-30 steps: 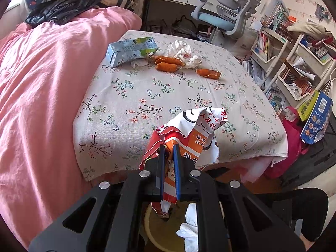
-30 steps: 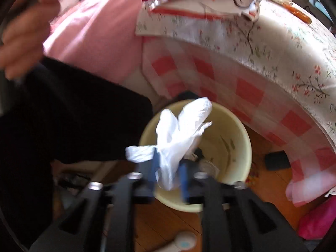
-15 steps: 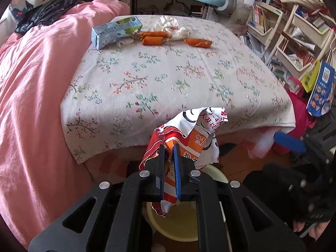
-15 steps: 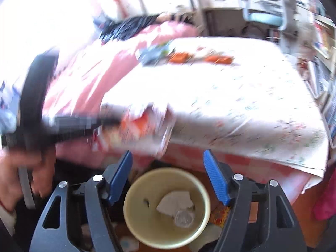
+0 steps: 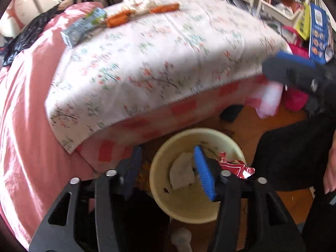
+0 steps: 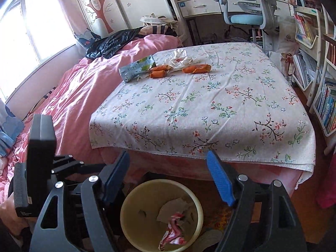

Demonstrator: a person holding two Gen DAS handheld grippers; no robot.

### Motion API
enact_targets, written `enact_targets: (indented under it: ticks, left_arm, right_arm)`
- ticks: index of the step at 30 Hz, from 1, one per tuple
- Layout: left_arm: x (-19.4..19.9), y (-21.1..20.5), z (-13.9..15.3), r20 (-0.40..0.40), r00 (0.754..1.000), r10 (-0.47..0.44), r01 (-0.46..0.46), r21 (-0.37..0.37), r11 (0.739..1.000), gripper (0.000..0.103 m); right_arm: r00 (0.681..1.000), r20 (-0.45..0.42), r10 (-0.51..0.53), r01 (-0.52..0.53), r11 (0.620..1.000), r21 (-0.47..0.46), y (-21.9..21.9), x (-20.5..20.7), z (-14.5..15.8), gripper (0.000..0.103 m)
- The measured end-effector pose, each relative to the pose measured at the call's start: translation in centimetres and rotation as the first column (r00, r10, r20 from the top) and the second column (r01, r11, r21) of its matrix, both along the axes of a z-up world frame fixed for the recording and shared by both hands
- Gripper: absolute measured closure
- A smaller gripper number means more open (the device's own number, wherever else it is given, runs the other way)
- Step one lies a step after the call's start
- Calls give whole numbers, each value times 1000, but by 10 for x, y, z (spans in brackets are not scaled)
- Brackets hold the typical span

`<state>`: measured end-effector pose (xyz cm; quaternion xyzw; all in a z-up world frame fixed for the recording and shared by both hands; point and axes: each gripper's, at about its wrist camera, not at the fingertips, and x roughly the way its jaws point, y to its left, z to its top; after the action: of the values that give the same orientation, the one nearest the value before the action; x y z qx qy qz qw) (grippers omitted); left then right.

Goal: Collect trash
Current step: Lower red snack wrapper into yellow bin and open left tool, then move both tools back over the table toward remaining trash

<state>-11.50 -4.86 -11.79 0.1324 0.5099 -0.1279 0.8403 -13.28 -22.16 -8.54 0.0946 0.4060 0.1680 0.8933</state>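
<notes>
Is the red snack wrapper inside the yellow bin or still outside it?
Inside. The right wrist view shows the red snack wrapper lying crumpled in the yellow bin, beside white paper.

bed point(image 6: 210, 109) | floral cloth: carton point(image 6: 137, 68), orange wrappers point(image 6: 196, 68) (far edge)

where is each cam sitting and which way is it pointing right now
Left wrist: on the left gripper, tilted steeply down over the yellow bin at the bed's edge; own open fingers show, the right gripper at right.
Right wrist: on the right gripper, aimed across the floral cloth toward the desk chair; own open fingers show, the left gripper's body at left.
Shared: bin, red wrapper, green carton, orange wrappers.
</notes>
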Motion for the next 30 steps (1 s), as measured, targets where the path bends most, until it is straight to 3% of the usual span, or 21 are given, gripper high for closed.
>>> enact_targets:
  ticks: [7, 14, 30]
  left_arm:
    - [7, 21, 27, 156, 976, 153, -146, -56, 988, 23]
    - [14, 45, 40, 182, 950, 253, -233, -126, 964, 19]
    - [14, 52, 45, 213, 931, 296, -269, -150, 951, 17]
  right_arm:
    - [1000, -12, 15, -15, 1000, -23, 6, 0, -5, 29]
    - [999, -18, 30, -30, 999, -42, 11, 0, -8, 27]
    - [999, -14, 33, -34, 998, -58, 14, 0, -9, 26]
